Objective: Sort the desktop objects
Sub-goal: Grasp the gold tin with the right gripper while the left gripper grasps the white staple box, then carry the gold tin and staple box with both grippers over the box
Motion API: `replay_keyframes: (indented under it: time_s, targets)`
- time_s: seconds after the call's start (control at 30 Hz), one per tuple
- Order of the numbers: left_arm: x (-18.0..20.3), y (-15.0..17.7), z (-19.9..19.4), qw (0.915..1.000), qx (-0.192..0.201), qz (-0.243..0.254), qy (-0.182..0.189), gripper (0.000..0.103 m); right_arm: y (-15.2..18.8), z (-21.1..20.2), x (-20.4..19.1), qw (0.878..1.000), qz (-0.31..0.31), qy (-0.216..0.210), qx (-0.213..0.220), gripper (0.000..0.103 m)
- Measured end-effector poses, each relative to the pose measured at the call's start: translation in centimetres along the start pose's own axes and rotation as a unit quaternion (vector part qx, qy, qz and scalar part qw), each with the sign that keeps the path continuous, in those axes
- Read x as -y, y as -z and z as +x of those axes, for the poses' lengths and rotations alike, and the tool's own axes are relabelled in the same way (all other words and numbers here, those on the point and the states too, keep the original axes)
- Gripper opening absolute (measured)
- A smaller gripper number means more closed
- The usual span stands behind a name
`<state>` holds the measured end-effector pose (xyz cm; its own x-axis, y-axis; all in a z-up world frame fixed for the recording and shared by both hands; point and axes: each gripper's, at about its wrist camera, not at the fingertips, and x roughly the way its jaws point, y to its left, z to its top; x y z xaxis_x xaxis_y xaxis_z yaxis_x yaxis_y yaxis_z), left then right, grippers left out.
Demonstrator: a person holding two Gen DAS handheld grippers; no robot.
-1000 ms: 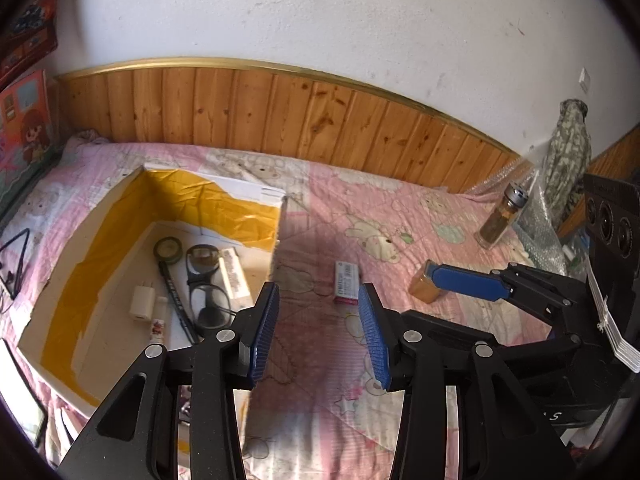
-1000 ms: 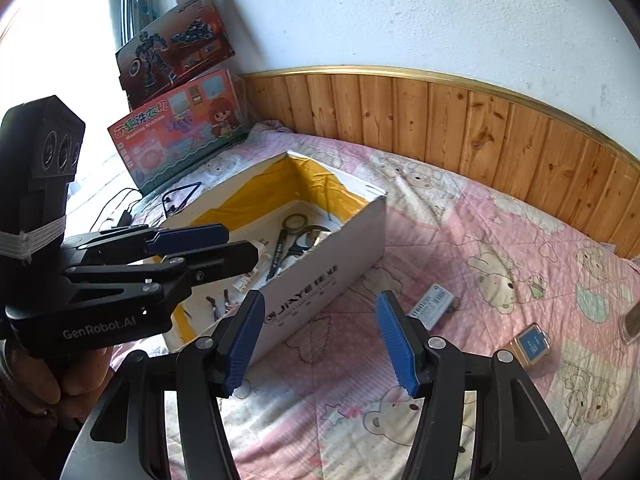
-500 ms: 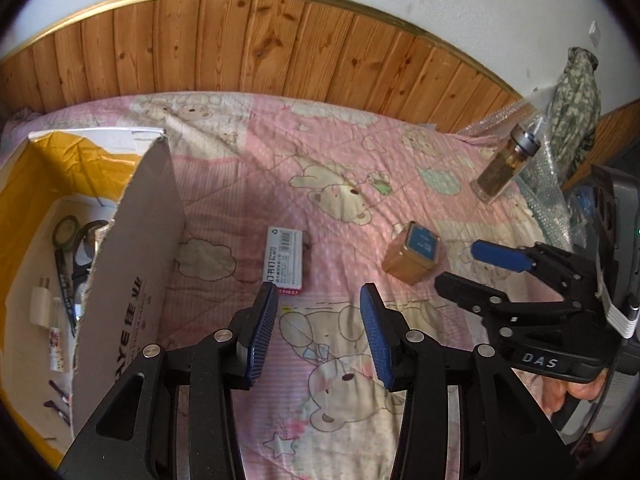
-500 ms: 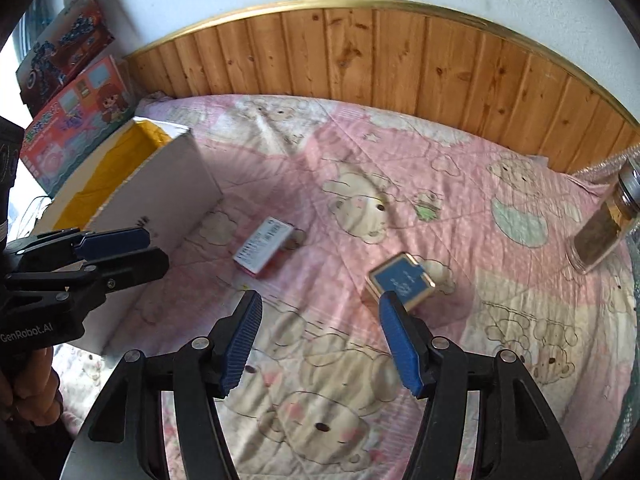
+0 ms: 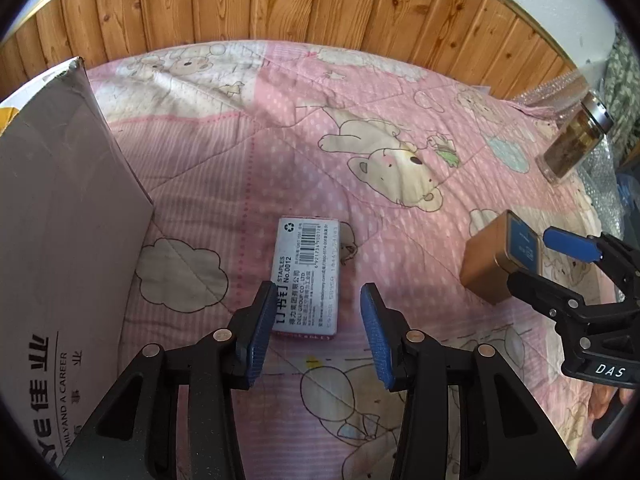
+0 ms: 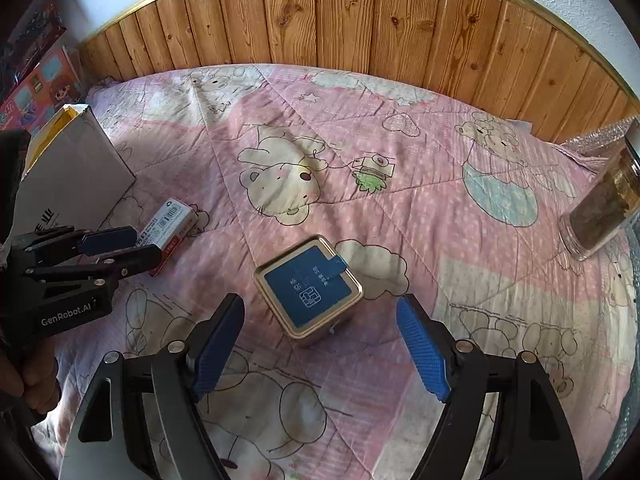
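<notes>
Beside the cardboard box (image 5: 60, 208), the left gripper (image 5: 316, 328) is opening over the staple box (image 5: 308, 276) while the right gripper (image 6: 320, 344), also opening, straddles the tin (image 6: 308, 286), both empty and seemingly lining up pickups.

Pink bear-print quilt (image 5: 280, 152), wooden wainscot (image 6: 360, 28)

Staple box (image 5: 307, 276) on quilt (image 5: 280, 152) – cardboard box (image 5: 60, 240) left, tin (image 5: 494, 266) right, jar (image 5: 574, 142) behind tin.

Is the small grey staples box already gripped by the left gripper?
No: the small grey staples box lies flat on the pink quilt, with the left gripper opening and its pads clear of it.
</notes>
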<state>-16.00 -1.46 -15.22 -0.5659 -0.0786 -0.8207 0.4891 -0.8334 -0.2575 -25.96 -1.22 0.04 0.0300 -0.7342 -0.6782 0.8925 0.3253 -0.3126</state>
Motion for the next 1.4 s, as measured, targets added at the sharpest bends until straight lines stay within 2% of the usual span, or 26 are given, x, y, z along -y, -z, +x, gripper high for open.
replay_keyframes:
  time_s: [0.13,0.17,0.2,0.23,0.4,0.57,1.4]
  targets:
    - [-0.3,-0.5,0.5,0.9999,0.009,-0.004,0.008,0.047,-0.3,1.5,-0.1,1.000,-0.013,-0.003,0.007,0.079]
    - [-0.3,-0.6,0.6,0.9999,0.013,-0.002,0.006,0.040,-0.2,1.5,-0.1,1.000,-0.016,-0.008,0.008,0.073]
    - [-0.3,-0.6,0.6,0.9998,0.017,0.002,0.005,0.037,-0.2,1.6,-0.1,1.000,-0.018,-0.015,0.005,0.060]
    - [-0.1,-0.5,0.5,0.9997,0.020,0.008,0.008,0.037,-0.3,1.7,-0.1,1.000,-0.017,-0.022,-0.001,0.059]
    - [0.5,-0.2,0.0,0.9996,0.023,0.018,0.006,0.036,-0.4,1.6,-0.2,1.000,-0.014,-0.021,-0.009,0.056]
    - [0.9,0.0,-1.8,0.9992,0.035,0.020,0.001,0.036,-0.4,0.8,-0.5,0.999,0.002,-0.041,-0.014,0.055]
    - [-1.7,2.9,-11.7,0.9977,0.067,0.009,-0.005,0.036,0.4,-5.7,-6.5,0.996,-0.003,-0.083,0.029,0.055]
